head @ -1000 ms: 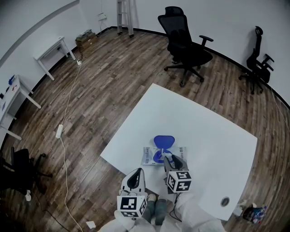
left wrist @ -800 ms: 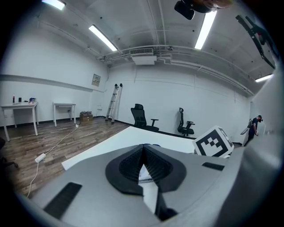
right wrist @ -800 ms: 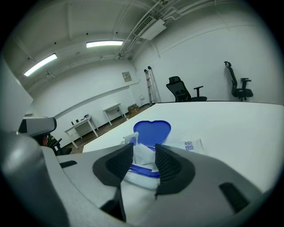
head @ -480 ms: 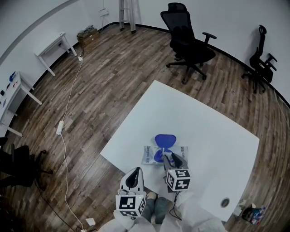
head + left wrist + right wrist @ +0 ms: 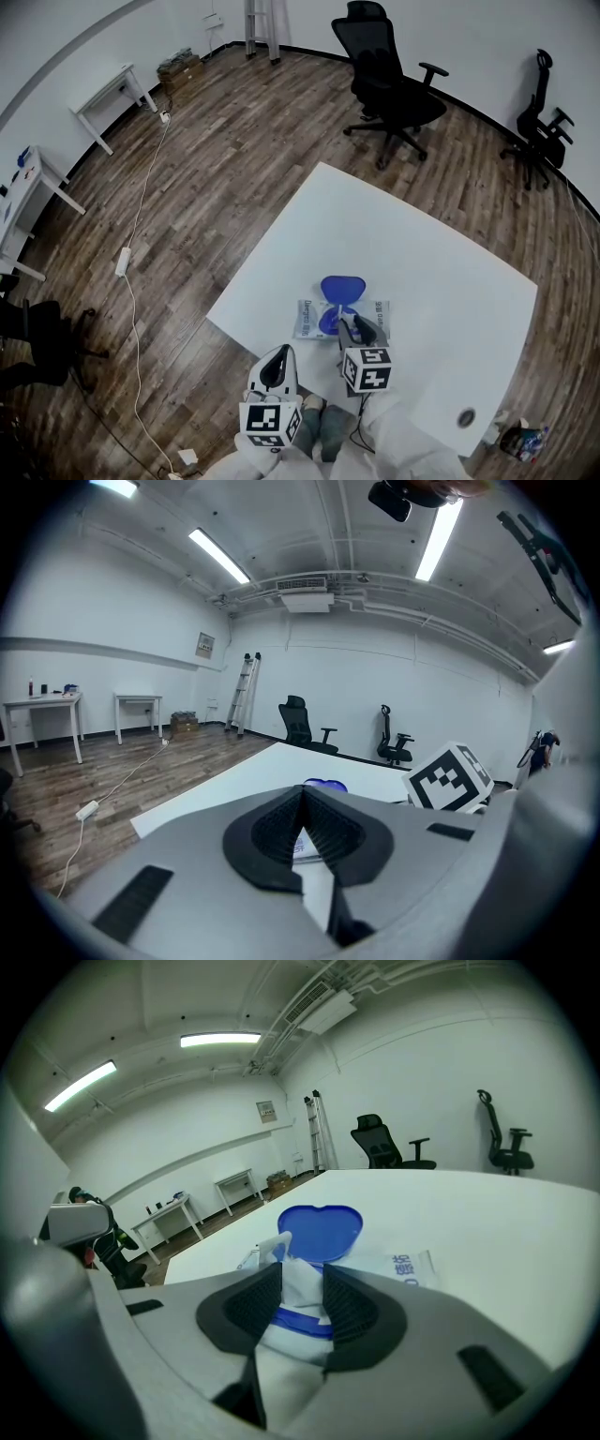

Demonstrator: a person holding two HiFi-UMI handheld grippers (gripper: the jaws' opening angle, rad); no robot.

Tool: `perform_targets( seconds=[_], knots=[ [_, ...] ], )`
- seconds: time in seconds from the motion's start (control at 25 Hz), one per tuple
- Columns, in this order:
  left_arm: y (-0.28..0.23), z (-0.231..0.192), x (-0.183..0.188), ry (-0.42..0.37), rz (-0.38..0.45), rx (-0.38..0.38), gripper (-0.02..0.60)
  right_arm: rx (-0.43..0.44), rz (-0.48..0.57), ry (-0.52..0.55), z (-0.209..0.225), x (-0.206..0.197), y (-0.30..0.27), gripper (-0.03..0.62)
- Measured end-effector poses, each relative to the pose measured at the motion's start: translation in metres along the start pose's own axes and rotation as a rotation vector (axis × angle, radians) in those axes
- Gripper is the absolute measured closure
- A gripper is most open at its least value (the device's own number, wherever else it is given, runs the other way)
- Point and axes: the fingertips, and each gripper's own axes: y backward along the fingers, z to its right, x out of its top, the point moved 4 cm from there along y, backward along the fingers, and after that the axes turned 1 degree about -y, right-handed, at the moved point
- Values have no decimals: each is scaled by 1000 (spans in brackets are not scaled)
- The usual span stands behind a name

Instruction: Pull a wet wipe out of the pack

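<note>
**Q:** Where does the wipe pack sit?

**A:** The wipe pack lies flat on the white surface, near the surface's 7 o'clock edge. Its blue lid stands open at the pack's 12 o'clock side.

**Q:** What is the gripper status?

**A:** The right gripper is clamped on a wet wipe directly above the pack opening. The left gripper is at the pack's 7 o'clock, with its jaws pressed together and nothing between them.

The white table carries an open wet-wipe pack.
</note>
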Motion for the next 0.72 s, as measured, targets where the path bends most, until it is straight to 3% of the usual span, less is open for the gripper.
perform_targets(
  seconds=[0.36,0.72],
  knots=[
    [-1,-3,1,8,-4,6,583,-27,-21,27,-1,2,-2,456],
    [1,-5,0,13,-2,12,583,-60,-27,32,1,0,-1,511]
  ],
)
